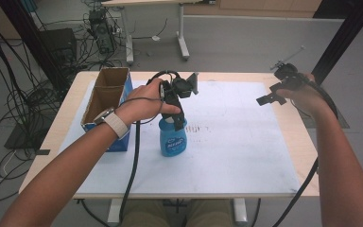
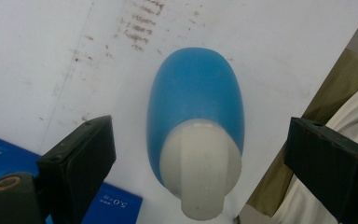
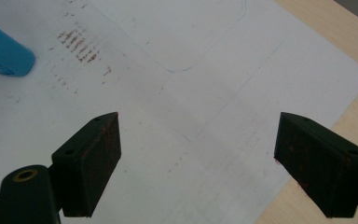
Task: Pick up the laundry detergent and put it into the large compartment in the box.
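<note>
Here the blue bottle stands upright on the white sheet that covers the surface, left of the middle and just beside the blue cardboard box, whose top is open. The left tool hangs directly above the bottle, pointing down; in the left gripper view its jaws stand wide to either side of the white cap with clear space on both sides, so it is released and grasps nothing. Judged from that alignment, the hand is centred over the cap so that the jaws can come down around the neck and close from both sides. The cap is rounded and looks smooth, so a grip low on it, or on the shoulder of the bottle, would likely be safer than one at the tip. The right tool is held up over the far right part of the sheet, well apart from the bottle; the right gripper view shows its jaws spread with only bare sheet between them, also released. It seems parked out of the way, leaving the left hand room. Faint brown smudges mark the sheet near the bottle.
</note>
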The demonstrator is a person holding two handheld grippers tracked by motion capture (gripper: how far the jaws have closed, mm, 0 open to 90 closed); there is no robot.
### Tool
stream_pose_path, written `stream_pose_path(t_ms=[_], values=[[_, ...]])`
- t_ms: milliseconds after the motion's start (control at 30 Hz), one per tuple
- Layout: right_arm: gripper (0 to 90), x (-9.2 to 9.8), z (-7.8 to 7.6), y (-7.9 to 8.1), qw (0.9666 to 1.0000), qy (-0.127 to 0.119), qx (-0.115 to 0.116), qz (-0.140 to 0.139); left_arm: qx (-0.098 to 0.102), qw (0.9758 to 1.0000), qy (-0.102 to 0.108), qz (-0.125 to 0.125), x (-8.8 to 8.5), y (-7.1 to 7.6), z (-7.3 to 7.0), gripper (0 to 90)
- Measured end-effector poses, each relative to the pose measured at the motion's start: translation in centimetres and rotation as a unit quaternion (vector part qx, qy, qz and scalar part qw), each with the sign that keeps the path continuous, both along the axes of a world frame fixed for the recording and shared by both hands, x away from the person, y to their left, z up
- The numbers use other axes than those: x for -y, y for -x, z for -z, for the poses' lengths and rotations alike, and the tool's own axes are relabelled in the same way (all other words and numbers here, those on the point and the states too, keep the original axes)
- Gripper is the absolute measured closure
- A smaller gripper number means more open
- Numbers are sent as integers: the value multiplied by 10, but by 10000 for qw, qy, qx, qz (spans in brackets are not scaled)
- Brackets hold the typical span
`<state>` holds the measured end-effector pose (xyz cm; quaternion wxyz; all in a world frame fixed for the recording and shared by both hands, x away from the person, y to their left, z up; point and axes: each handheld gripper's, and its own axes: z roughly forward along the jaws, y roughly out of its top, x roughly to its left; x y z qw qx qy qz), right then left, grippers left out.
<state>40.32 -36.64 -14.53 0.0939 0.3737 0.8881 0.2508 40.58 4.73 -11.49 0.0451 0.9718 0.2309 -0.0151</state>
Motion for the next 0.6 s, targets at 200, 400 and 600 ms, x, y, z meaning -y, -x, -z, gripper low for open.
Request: stream_pose_path(t_ms=[200, 400, 600], values=[[146, 1, 1, 1, 10000, -14, 5, 9, -13, 10000, 15, 0, 0, 0, 0, 94], [146, 1, 1, 1, 10000, -16, 13, 16, -8, 10000, 14, -2, 0, 0, -1, 93], [144, 1, 1, 2, 10000, -20, 19, 26, -1, 10000, 73, -40, -2, 1, -1, 94]])
